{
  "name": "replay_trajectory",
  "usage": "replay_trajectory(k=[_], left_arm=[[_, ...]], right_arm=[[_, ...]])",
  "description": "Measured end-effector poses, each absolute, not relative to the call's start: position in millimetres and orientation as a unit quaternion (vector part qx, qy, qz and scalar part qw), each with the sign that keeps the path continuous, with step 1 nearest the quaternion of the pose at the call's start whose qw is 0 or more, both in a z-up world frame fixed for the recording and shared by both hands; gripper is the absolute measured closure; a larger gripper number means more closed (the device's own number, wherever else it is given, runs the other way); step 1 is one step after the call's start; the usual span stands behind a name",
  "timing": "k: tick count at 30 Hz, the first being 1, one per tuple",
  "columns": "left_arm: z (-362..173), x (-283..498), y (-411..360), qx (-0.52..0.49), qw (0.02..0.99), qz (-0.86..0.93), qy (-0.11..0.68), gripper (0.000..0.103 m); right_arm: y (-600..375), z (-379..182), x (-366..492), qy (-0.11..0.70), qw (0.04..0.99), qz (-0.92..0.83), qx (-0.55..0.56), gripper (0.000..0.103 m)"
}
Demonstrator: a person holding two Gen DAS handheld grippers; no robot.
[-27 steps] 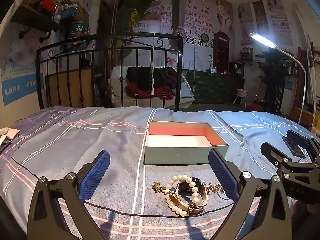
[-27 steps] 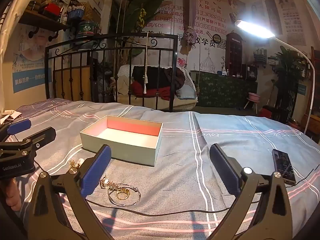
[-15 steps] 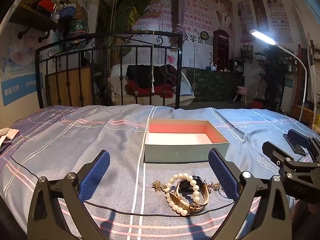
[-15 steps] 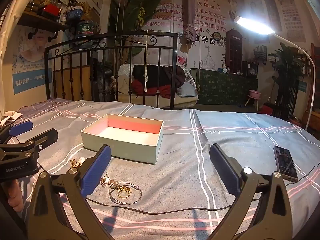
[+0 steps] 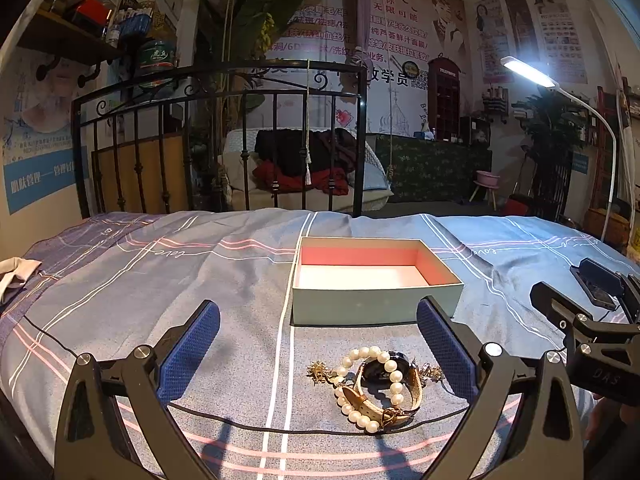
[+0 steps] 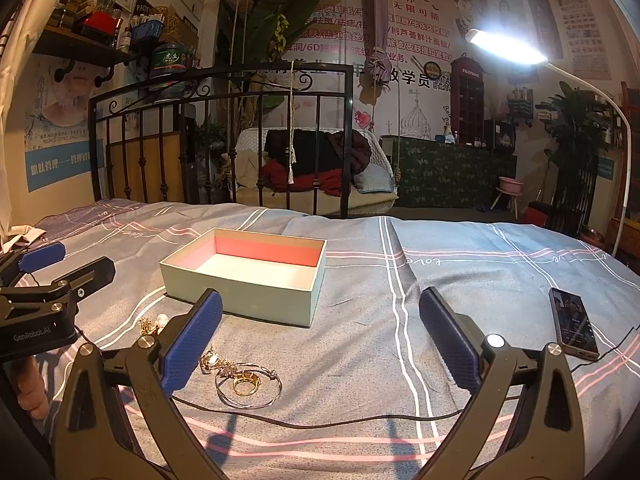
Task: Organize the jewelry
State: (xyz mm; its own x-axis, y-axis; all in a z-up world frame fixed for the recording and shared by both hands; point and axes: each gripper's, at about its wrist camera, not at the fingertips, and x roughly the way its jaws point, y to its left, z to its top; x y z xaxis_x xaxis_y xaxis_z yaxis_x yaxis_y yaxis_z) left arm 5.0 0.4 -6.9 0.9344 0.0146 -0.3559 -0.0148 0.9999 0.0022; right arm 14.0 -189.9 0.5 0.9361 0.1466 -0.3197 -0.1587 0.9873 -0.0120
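Our left tool (image 5: 318, 344) is spread wide, the pearl bracelet (image 5: 370, 384) and watch (image 5: 386, 368) between its fingers on the bed (image 5: 120, 280), the box (image 5: 374, 300) just beyond. Our right tool (image 6: 320, 332) gapes too, the ring (image 6: 245, 383) by its left finger.

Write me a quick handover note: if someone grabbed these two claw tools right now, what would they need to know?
Left claw: open, holding nothing, aimed at the pearl bracelet and watch tangled together on the bedspread.
Right claw: open, holding nothing; gold ring and thin silver bangle lie near its left finger.
Box: open, nothing in it, sits beyond both piles.
Done: nothing boxed yet.
Left: move every piece into the box. The phone at right isn't jewelry.
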Motion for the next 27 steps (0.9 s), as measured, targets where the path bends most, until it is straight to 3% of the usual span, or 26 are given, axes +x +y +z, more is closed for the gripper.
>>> replay_trajectory(k=[27], left_arm=[[-8.9,6.3,0.3,0.001,0.983,0.006,0.185,0.007]], right_arm=[[-193.5,3.7,15.3,0.161,0.984,0.078,-0.019,0.006]])
